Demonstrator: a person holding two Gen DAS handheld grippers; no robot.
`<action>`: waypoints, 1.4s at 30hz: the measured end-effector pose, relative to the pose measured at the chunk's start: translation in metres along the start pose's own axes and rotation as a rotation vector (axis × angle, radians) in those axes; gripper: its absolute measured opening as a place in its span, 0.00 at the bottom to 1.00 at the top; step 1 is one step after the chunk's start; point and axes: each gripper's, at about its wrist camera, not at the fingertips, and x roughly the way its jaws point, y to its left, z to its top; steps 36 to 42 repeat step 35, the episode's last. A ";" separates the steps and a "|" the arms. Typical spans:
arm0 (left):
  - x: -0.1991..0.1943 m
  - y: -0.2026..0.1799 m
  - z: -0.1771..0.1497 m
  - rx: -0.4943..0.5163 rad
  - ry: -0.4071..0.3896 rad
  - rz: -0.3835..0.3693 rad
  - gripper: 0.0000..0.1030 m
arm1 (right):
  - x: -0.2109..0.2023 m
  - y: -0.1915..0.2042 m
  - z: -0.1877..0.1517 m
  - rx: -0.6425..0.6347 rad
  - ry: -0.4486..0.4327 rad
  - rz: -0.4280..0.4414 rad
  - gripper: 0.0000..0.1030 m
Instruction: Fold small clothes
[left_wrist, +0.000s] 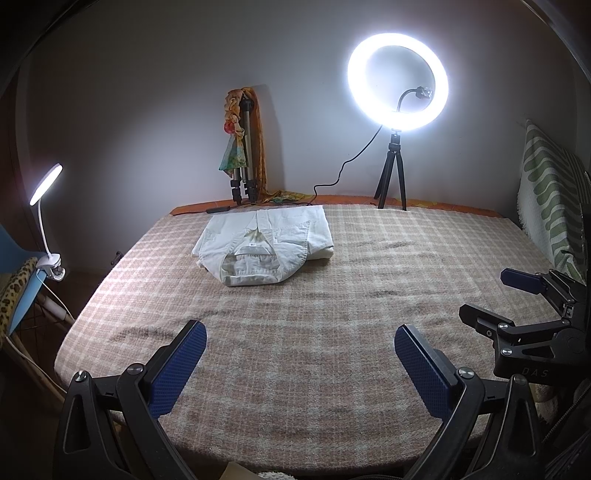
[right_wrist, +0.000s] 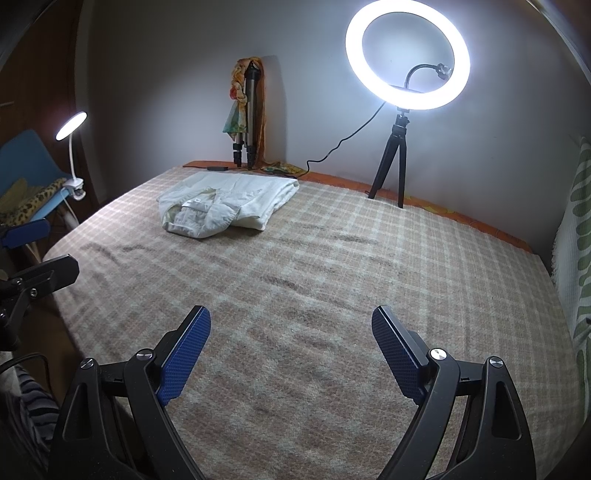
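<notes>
Left wrist view: left tongs (left_wrist: 300, 338) spread wide, blue pads apart, nothing between them, held above the near edge of the bed (left_wrist: 369, 295). Bed covered in a pink-and-cream checked blanket. Right tongs (left_wrist: 491, 295) visible at the right edge of the bed, also spread, nothing pinched.

White shirt (left_wrist: 264, 245) lies folded on the blanket toward the far edge, left of centre, collar facing the near edge. Well apart from both tongs.

Beyond the far edge, against the wall: lit ring light (left_wrist: 398, 81) on a small black tripod near the far right, its cable trailing left along the far edge. Folded tripod (left_wrist: 243, 155) draped with a coloured scarf stands behind the shirt. Clip lamp (left_wrist: 46, 184), lit, clamped to a blue chair off the left edge. Green-and-white patterned cloth (left_wrist: 546, 199) hangs along the right edge.

Right wrist view: right tongs (right_wrist: 291, 325) spread over the near part of the bed (right_wrist: 369, 277), empty. White shirt (right_wrist: 229, 205) at far left of the blanket. Left tongs (right_wrist: 40, 251) seen at the left edge, spread. Ring light (right_wrist: 407, 55) at far right.
</notes>
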 end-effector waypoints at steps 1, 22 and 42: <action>0.000 0.000 0.000 0.000 0.000 0.002 1.00 | 0.000 0.000 0.000 0.000 0.001 0.000 0.87; 0.000 0.002 -0.001 -0.002 -0.004 0.010 1.00 | 0.003 0.000 -0.001 -0.008 0.009 0.007 0.87; 0.001 0.008 0.002 -0.003 -0.010 0.008 1.00 | 0.004 0.000 -0.003 -0.007 0.011 0.008 0.87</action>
